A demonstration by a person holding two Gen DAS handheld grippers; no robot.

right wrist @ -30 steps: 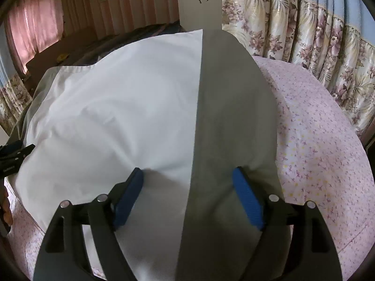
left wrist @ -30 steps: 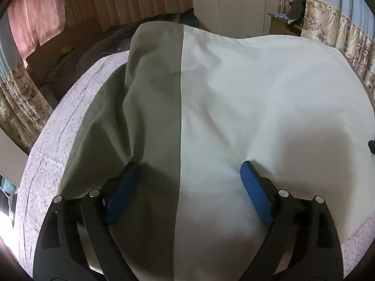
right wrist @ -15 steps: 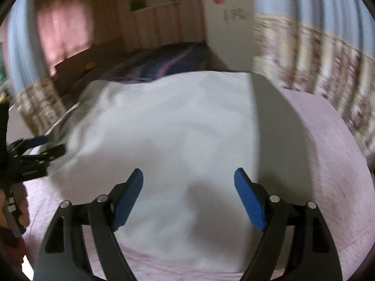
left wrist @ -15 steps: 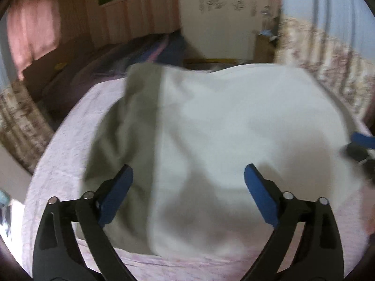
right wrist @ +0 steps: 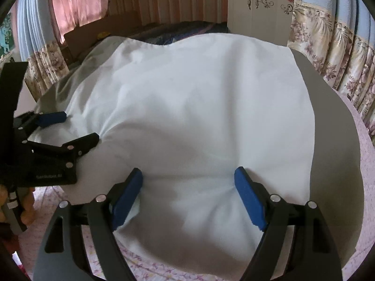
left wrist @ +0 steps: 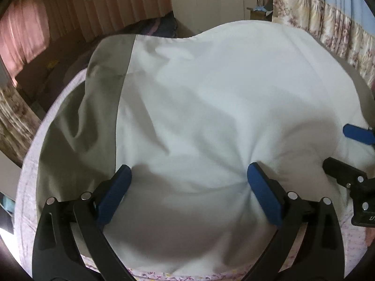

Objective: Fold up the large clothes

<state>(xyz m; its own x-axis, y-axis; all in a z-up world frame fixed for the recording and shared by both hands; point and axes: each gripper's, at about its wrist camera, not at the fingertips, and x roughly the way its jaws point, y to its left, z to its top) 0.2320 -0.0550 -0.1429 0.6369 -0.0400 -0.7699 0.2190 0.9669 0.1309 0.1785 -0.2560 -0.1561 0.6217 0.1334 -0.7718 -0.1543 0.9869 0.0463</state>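
A large white garment [left wrist: 211,93] with grey side panels [left wrist: 103,107] lies spread on a bed. My left gripper [left wrist: 188,173] stands wide open near the garment's front edge. Its blue fingertips [left wrist: 255,173] rest on the white cloth, which puckers around them. My right gripper [right wrist: 187,174] is also open, its pads [right wrist: 241,180] set on the same white cloth [right wrist: 211,105], left of the grey panel [right wrist: 332,128]. Each gripper shows in the other's view: the right gripper [left wrist: 351,135] at the right edge, the left gripper [right wrist: 70,131] at the left.
A pink flowered sheet [left wrist: 25,187] covers the bed and shows along the front edge [right wrist: 145,267]. Dark bedding [left wrist: 161,28] lies behind the garment. Flowered curtains [right wrist: 339,53] hang at the right, a white wardrobe [left wrist: 218,2] stands at the back. A hand [right wrist: 23,201] grips the left tool.
Both grippers have slid inward toward the garment's middle and now stand close together. The grey panels have shifted toward the outer edges of each view. The cloth now puckers at the fingertips.
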